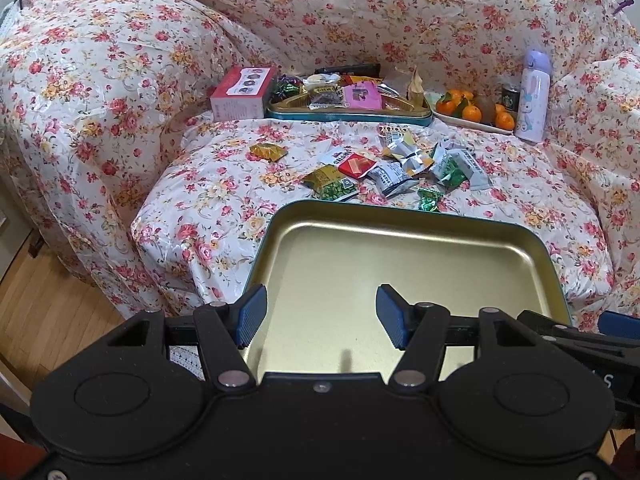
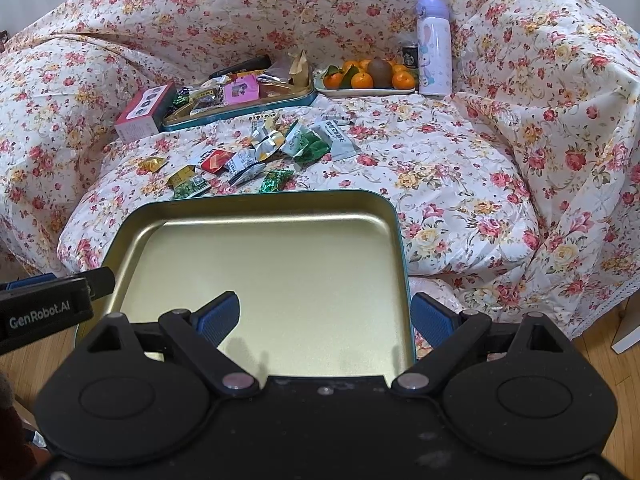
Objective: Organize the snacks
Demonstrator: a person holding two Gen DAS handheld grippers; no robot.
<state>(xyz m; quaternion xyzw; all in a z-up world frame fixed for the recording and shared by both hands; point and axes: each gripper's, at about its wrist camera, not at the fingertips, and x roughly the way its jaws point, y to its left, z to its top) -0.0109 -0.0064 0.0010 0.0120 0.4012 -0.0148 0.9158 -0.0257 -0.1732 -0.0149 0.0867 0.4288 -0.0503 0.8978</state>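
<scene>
An empty gold tin tray with a teal rim (image 1: 400, 210) (image 2: 280, 196) lies at the front of the flower-print cover. My left gripper (image 1: 322, 314) hangs open over the tray's near left part, its left finger at the left rim. My right gripper (image 2: 326, 320) is open too, one finger over the tray floor and the other just outside the right rim. Nothing sits between either pair of fingers. Several wrapped snacks (image 1: 384, 164) (image 2: 256, 156) lie scattered just beyond the tray. Farther back a second tin (image 1: 348, 114) (image 2: 240, 110) holds more snacks.
A pink box (image 1: 242, 94) (image 2: 144, 114) stands left of the far tin. To its right are a plate of oranges (image 1: 472, 110) (image 2: 364, 78), a small dark can (image 1: 510, 98) and a lilac bottle (image 1: 532, 96) (image 2: 434, 48). Wooden floor (image 1: 48, 312) lies below the cushion's front edge.
</scene>
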